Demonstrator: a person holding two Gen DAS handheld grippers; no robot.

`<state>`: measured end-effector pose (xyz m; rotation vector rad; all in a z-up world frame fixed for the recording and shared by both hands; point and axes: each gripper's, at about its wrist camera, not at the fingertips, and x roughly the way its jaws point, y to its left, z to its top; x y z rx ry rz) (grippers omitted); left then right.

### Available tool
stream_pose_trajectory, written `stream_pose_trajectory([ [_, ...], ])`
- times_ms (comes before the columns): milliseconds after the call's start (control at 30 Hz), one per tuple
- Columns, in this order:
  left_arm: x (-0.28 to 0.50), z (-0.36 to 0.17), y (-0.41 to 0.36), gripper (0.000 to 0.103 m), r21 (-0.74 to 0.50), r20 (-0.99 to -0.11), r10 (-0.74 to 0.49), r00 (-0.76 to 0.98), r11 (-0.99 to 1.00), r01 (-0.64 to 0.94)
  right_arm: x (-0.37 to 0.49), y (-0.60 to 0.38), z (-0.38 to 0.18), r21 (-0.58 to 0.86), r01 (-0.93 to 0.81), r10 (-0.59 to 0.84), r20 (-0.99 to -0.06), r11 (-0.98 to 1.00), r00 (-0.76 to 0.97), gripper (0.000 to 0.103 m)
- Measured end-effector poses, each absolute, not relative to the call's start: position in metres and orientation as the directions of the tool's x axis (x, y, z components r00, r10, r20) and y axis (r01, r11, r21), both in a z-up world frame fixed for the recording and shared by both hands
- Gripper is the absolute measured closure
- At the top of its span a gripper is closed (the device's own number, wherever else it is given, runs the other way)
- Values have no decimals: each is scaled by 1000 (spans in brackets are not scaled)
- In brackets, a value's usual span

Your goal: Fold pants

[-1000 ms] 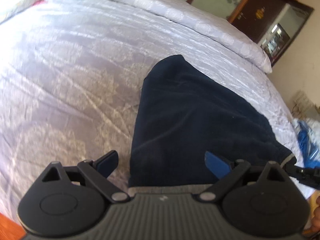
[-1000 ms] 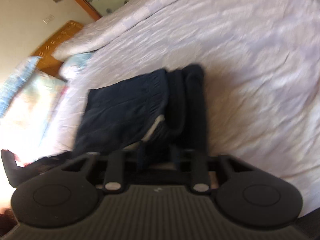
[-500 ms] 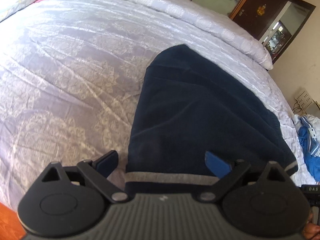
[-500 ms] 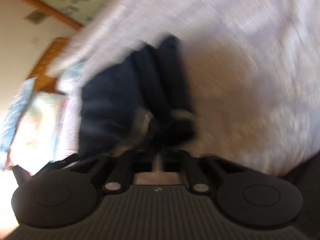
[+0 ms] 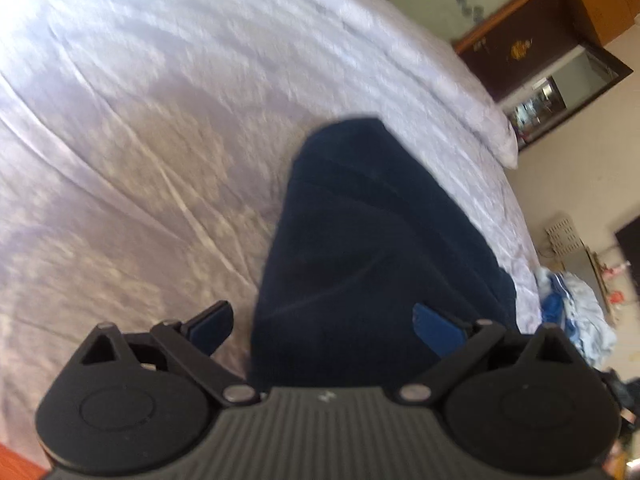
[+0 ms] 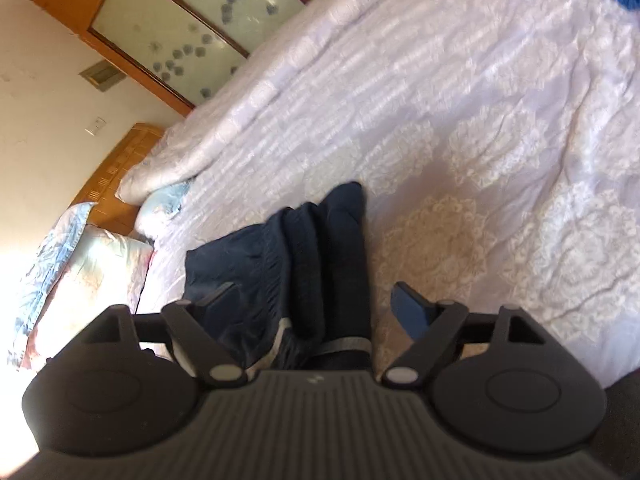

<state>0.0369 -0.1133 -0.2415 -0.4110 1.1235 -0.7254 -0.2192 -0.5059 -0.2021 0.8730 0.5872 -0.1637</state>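
Observation:
Dark navy pants (image 5: 372, 256) lie folded on the pale lilac bedspread (image 5: 140, 128). In the left wrist view my left gripper (image 5: 322, 322) stands open over the near end of the pants, its blue pads wide apart and off the cloth. The right wrist view shows the same pants (image 6: 304, 264) as a narrow folded stack with a grey waistband stripe near the camera. My right gripper (image 6: 312, 300) has its jaws opening. The pants lie between the pads, which do not press on them.
A rolled quilt (image 6: 256, 104) runs along the far side of the bed, with pillows (image 6: 76, 264) at the head. Blue and white clothes (image 5: 572, 312) lie beside the bed. A dark wooden cabinet (image 5: 532, 40) and a glass-panelled wardrobe (image 6: 192, 28) stand against the walls.
My right gripper was shut on the waistband end of the pants and now stands wide apart, the pants lying loose below it. The left gripper shifted closer over the pants and stayed open.

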Motion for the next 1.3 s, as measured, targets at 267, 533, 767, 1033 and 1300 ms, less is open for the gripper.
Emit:
stream_pose_trajectory([
  [267,37,-253,-121,1,-686,-620,-759,198,647,333,-189,-509,-244,725,389,229,-593,568,772,15],
  [533,32,-248,-142,23,-630,-649,-719,247,690,356,-156,-494,-238,696,317,259,-589,644,766,19],
  [767,2,-208,-147,74,-611,-571,-752,330,658,440,-159,-464,-209,544,290,160,-634,787,756,59],
  [1033,22,-150,-155,81,-623,-462,-809,362,587,517,-142,-441,-150,518,150,176,-528,842,831,68],
  [1300,84,-92,-127,81,-617,-355,-795,493,595,515,-67,-428,-105,473,15,215,-428,881,878,68],
])
